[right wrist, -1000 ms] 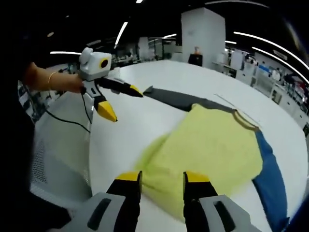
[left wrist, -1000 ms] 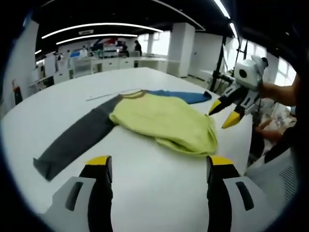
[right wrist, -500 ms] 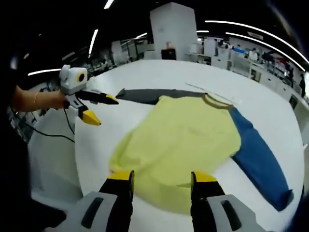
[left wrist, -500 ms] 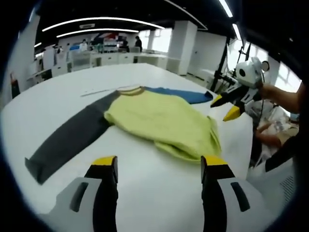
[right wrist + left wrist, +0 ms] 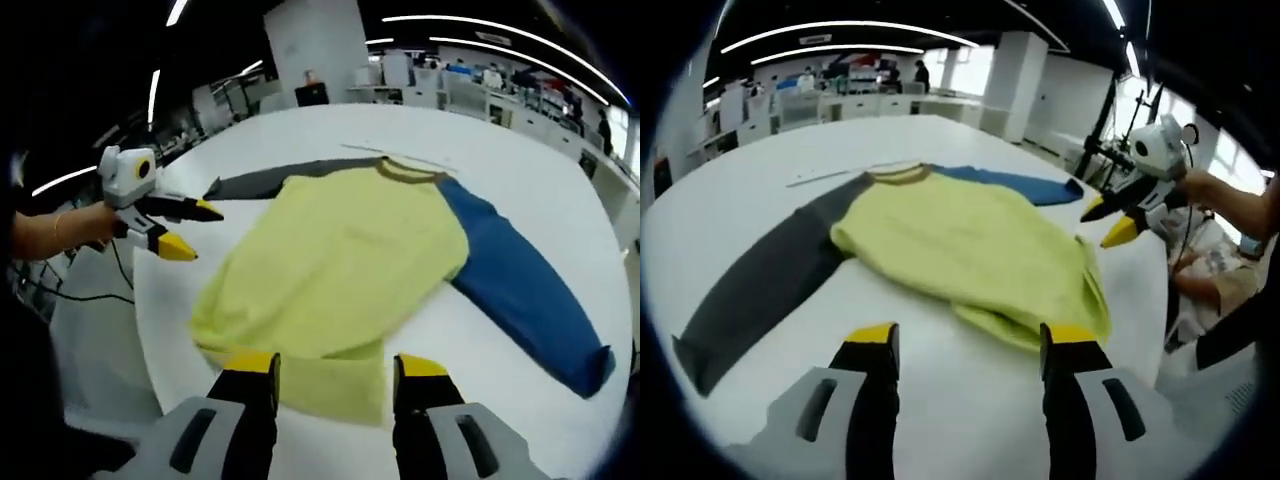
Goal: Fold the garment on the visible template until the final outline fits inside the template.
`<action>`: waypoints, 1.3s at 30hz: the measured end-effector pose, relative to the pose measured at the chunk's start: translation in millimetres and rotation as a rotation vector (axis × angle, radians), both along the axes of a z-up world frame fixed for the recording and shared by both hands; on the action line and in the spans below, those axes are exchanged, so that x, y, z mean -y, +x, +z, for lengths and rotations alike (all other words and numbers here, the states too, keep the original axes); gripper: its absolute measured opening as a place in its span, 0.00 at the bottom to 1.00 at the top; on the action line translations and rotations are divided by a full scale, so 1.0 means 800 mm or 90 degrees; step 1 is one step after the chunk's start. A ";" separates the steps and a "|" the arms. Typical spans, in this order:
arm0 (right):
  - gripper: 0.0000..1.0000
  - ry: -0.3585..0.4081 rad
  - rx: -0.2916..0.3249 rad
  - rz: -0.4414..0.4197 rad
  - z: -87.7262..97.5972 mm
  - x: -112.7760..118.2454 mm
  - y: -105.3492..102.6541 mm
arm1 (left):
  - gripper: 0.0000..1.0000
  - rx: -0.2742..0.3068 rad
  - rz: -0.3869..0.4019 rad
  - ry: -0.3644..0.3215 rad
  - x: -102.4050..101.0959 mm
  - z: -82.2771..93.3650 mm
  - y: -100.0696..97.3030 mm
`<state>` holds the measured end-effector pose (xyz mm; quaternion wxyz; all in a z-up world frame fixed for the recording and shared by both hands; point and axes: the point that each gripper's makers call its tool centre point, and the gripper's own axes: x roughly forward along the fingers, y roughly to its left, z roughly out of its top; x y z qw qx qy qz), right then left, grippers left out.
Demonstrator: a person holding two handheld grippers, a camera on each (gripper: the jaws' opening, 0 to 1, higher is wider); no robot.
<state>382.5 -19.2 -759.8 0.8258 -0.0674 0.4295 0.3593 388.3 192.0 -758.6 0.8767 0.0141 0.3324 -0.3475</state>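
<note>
garment (image 5: 340,260) yellow w/ grey + blue sleeves, flat on white tabletop (image 5: 750,190) nr its edge | L gripper (image 5: 965,345) jaws apart, empty | R gripper (image 5: 330,370) jaws apart, empty, over hem

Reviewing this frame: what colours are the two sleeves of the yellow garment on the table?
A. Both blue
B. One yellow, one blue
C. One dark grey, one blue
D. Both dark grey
C: the garment shows a dark grey sleeve on one side and a blue sleeve on the other.
</note>
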 end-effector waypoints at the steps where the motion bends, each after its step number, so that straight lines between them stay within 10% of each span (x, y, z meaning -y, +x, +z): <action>1: 0.41 0.003 -0.007 -0.008 -0.002 0.002 0.002 | 0.49 -0.005 0.005 -0.001 0.001 -0.003 0.003; 16: 0.28 -0.018 -0.068 -0.026 -0.035 0.008 0.014 | 0.34 -0.060 0.010 -0.007 0.017 -0.035 0.022; 39: 0.00 -0.077 -0.055 -0.001 -0.043 0.012 0.005 | 0.00 -0.103 0.006 -0.006 0.033 -0.049 0.023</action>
